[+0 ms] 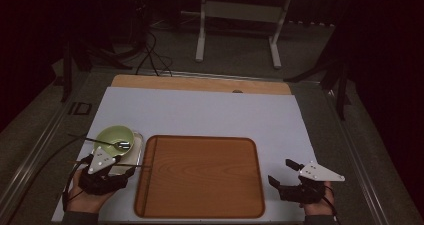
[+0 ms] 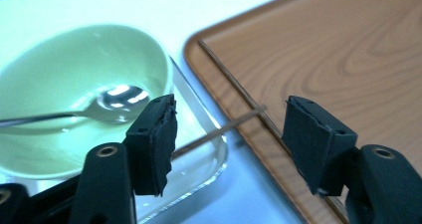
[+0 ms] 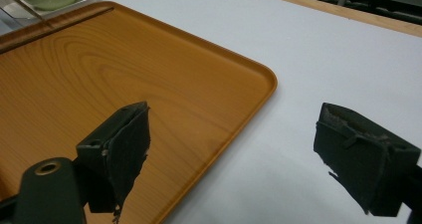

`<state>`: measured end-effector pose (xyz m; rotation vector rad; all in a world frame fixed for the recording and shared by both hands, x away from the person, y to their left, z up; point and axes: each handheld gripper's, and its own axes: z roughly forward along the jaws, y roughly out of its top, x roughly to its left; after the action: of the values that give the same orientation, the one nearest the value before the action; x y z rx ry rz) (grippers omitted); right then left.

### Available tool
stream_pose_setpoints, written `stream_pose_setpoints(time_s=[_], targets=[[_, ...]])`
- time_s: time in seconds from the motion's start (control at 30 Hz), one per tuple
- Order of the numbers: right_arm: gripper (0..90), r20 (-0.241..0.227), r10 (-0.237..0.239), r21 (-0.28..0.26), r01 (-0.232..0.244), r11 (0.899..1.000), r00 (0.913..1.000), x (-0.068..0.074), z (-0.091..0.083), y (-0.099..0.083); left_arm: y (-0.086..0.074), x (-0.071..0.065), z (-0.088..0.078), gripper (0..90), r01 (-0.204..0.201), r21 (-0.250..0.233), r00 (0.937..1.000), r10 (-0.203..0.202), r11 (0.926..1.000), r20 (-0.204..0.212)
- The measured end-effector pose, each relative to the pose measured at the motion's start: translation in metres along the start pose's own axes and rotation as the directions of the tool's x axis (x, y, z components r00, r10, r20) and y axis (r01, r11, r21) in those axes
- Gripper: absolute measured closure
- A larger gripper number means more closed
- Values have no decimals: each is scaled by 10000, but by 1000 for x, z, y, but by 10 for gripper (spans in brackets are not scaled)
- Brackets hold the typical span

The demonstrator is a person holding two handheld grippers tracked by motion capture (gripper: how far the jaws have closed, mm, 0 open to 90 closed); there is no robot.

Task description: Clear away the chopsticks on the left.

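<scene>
A pale green bowl [image 1: 112, 135] [image 2: 74, 79] holds a metal spoon [image 1: 121, 145] [image 2: 117, 99] and stands on a small shiny tray [image 1: 136, 152] [image 2: 206, 162] at the table's left. A thin stick [image 2: 224, 127] [image 1: 135, 165] lies from that small tray onto the rim of the wooden tray [image 1: 200, 177] [image 2: 338, 55]. My left gripper [image 1: 107, 166] [image 2: 229, 134] hovers open just in front of the bowl. The stick runs through the gap, and the pads do not press on it. My right gripper [image 1: 281, 171] [image 3: 231, 154] is open and empty, over the wooden tray's [image 3: 124, 74] near right corner.
The white table cover [image 1: 200, 112] [image 3: 323, 59] stretches behind and to the right of the wooden tray. A wooden strip [image 1: 200, 84] borders its far edge. Dark floor, cables and a white stand [image 1: 237, 15] lie beyond the table.
</scene>
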<state>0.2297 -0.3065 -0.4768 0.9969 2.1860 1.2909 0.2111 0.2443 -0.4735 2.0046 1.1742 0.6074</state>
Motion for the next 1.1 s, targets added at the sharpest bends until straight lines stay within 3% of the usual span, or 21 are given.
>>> stream_pose_setpoints(time_s=[0.23,0.47,0.63,0.87,1.1], targets=[[141,18,-17,15,17,10000,10000,1,-1,0,1,13,-11,275,96,-453,9976,-127,9989,-687],[141,30,-32,40,31,10000,10000,0,-1,-1,-8,32,-19,267,315,-429,9910,-368,9986,-1288],[141,16,-43,68,43,10000,10000,1,-1,-1,-15,43,-19,255,460,-328,9906,-498,9984,-1273],[141,0,-57,83,57,9999,10000,1,0,-1,-26,58,-6,214,1085,148,9887,-1064,9940,-1059],[141,-21,-78,132,78,9999,10000,1,1,0,-33,67,3,204,1139,479,9896,-1091,9923,-939]])
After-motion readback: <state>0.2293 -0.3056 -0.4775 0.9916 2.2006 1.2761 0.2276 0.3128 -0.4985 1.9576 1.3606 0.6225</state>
